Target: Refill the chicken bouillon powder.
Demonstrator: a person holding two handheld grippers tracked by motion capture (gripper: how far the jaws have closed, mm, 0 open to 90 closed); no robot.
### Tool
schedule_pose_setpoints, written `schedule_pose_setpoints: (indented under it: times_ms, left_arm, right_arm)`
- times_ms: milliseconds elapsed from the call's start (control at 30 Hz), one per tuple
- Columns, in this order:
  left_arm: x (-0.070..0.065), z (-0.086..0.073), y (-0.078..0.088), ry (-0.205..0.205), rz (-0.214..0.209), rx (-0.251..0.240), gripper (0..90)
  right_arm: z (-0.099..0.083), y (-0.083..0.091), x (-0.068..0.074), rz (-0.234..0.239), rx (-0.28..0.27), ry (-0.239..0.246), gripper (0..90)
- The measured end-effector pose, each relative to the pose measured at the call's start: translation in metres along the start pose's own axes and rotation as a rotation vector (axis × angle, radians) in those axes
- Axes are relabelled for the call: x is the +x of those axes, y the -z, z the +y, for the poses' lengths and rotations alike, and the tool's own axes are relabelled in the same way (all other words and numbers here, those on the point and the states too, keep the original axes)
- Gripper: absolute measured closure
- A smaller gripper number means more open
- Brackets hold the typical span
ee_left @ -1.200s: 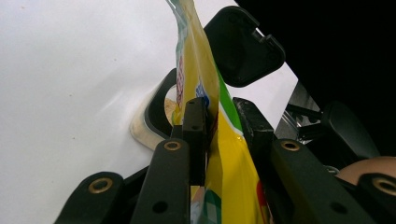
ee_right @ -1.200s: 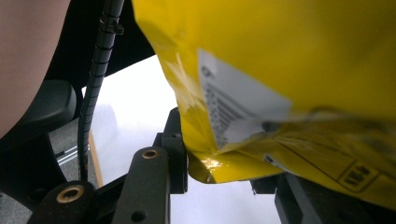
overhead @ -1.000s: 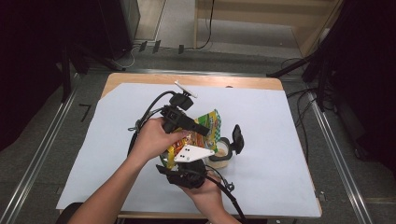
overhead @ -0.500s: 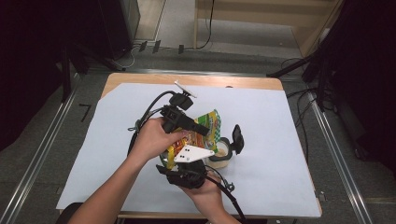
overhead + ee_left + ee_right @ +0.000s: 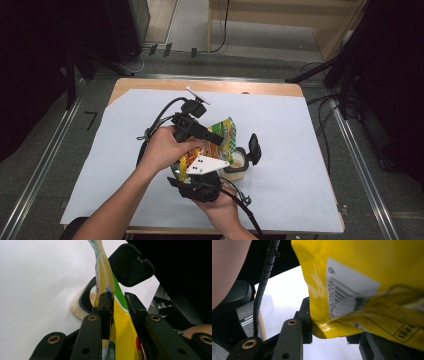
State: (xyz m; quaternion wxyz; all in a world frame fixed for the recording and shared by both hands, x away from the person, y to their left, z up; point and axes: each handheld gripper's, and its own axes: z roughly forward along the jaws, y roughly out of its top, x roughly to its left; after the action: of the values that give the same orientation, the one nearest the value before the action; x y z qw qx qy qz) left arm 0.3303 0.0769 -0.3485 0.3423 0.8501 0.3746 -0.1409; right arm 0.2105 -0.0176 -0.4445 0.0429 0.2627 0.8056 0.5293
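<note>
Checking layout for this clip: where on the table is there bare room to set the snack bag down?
Bare white sheet lies right of the open-lidded container, along the far edge, and at near left. The middle is crowded: both grippers, left and right, grip the yellow snack bag there.

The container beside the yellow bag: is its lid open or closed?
Open. The container has its black lid flipped up, and the left gripper view shows a light filling inside.

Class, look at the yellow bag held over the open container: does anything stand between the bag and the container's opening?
Nothing visible does. The yellow bag, gripped by the left tool and right tool, hangs beside the container, whose black lid is flipped up.
</note>
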Motion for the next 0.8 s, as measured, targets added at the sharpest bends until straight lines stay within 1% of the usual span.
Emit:
schedule_pose_setpoints:
  times_ms: [200,300,800]
  left_arm:
    - [-0.0011,0.0000,0.0003,0.000,-0.006,-0.011,76.4]
    - [-0.0006,0.0001,-0.0002,-0.002,-0.003,-0.003,76.4]
    - [0.0008,0.0002,-0.0016,0.011,-0.014,0.001,76.5]
  right_arm:
    - [0.0006,0.0013,-0.0004,-0.004,0.006,0.010,66.2]
    - [0.0005,0.0014,-0.0001,-0.005,0.006,0.009,66.2]
    - [0.0004,0.0040,0.0023,-0.012,0.019,0.013,66.1]
